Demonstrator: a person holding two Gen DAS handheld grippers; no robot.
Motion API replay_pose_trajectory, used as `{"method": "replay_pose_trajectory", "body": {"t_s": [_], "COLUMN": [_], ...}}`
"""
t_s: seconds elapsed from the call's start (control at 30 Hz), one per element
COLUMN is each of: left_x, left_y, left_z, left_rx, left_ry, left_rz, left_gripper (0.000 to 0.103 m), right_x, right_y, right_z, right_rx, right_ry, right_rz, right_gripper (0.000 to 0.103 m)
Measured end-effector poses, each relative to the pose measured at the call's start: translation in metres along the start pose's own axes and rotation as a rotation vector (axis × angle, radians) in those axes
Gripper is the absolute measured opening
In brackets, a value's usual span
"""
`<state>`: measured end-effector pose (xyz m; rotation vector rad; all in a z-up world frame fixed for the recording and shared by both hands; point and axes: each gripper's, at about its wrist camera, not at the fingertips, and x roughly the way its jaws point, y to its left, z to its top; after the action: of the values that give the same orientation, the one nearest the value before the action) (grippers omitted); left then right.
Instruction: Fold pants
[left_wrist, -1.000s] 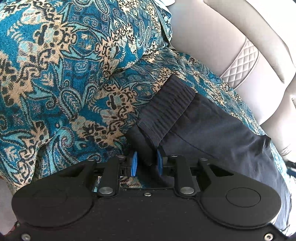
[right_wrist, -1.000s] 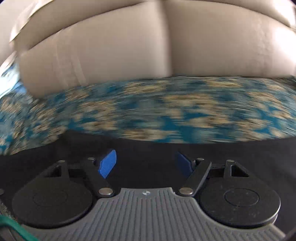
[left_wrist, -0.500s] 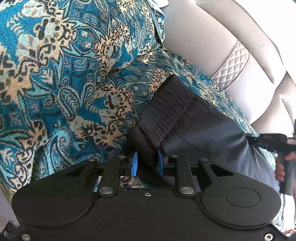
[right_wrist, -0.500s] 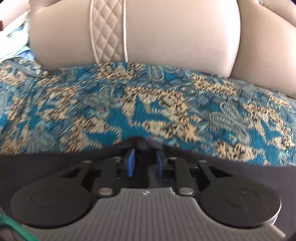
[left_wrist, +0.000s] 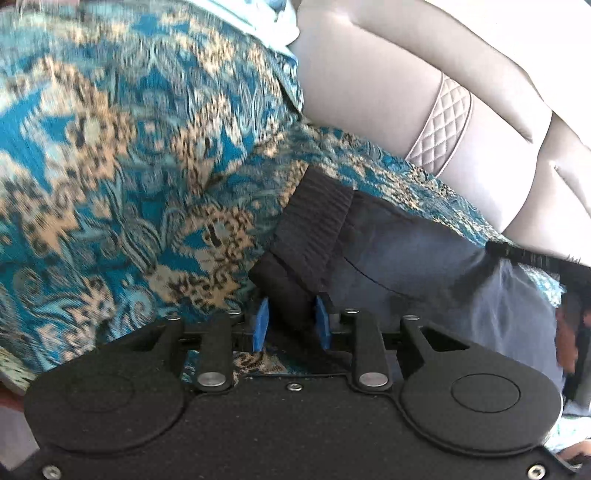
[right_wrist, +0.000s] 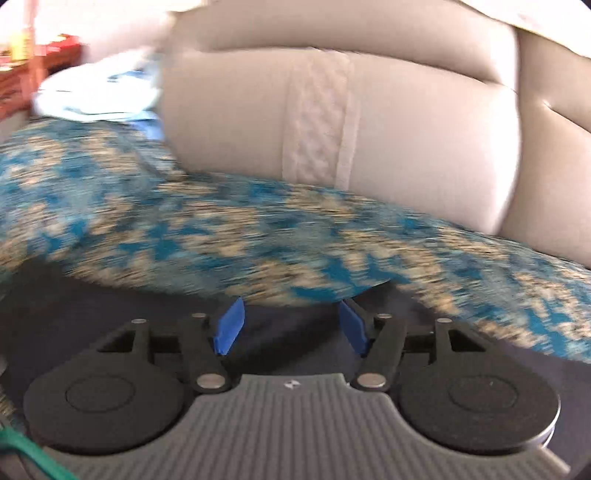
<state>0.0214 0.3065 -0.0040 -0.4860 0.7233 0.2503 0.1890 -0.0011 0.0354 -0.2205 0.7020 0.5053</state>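
Observation:
Dark navy pants (left_wrist: 399, 258) with a ribbed elastic waistband (left_wrist: 314, 221) lie on a sofa seat under a blue and tan patterned throw (left_wrist: 110, 166). My left gripper (left_wrist: 290, 321) is shut on the waistband corner, blue pads pressing the black fabric. The right gripper shows at the right edge of the left wrist view (left_wrist: 569, 280), at the far end of the pants. In the right wrist view my right gripper (right_wrist: 291, 325) is open, its blue pads apart just above the dark pants (right_wrist: 288, 343). That view is motion-blurred.
A beige leather sofa back (left_wrist: 424, 92) with a quilted strip rises behind the seat; it also shows in the right wrist view (right_wrist: 369, 129). A pale blue cloth (right_wrist: 99, 96) lies at the far left on the sofa.
My right gripper was shut on the pants edge half a second ago and is now open. The left gripper keeps its hold on the waistband and has shifted slightly.

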Motion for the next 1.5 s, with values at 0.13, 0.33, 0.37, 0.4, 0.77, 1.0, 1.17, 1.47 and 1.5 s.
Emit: {"method": "replay_pose_trajectory", "body": {"t_s": [0.13, 0.33, 0.37, 0.4, 0.77, 1.0, 1.17, 1.47, 1.5], "left_x": [-0.024, -0.031, -0.025, -0.017, 0.069, 0.061, 0.055, 0.053, 0.053], "left_y": [-0.014, -0.048, -0.057, -0.065, -0.132, -0.119, -0.111, -0.098, -0.1], "left_z": [0.004, 0.014, 0.016, 0.017, -0.012, -0.04, -0.044, -0.038, -0.038], "left_rx": [0.056, 0.121, 0.133, 0.141, 0.277, 0.301, 0.309, 0.26, 0.267], "left_ry": [-0.089, -0.13, -0.121, -0.111, -0.07, -0.091, -0.1, -0.076, -0.074], "left_rz": [0.053, -0.001, -0.014, -0.033, 0.03, 0.085, 0.118, 0.129, 0.139], "left_gripper": [0.031, 0.034, 0.034, 0.034, 0.035, 0.041, 0.042, 0.043, 0.043], "right_x": [-0.017, -0.023, -0.027, -0.031, -0.063, -0.083, -0.097, -0.12, -0.124], "right_y": [0.038, 0.071, 0.074, 0.077, 0.063, 0.008, -0.046, -0.209, -0.229], "right_z": [-0.04, -0.092, -0.1, -0.107, -0.144, -0.175, -0.188, -0.209, -0.213], "right_rx": [-0.063, -0.108, -0.102, -0.105, -0.07, 0.027, 0.068, 0.355, 0.396], "right_ry": [-0.049, -0.054, -0.081, -0.093, -0.136, -0.204, -0.209, -0.194, -0.193], "right_rz": [0.058, 0.06, 0.047, 0.044, 0.108, -0.033, -0.151, -0.408, -0.431], "right_gripper": [0.074, 0.073, 0.073, 0.073, 0.074, 0.075, 0.082, 0.084, 0.084]}}
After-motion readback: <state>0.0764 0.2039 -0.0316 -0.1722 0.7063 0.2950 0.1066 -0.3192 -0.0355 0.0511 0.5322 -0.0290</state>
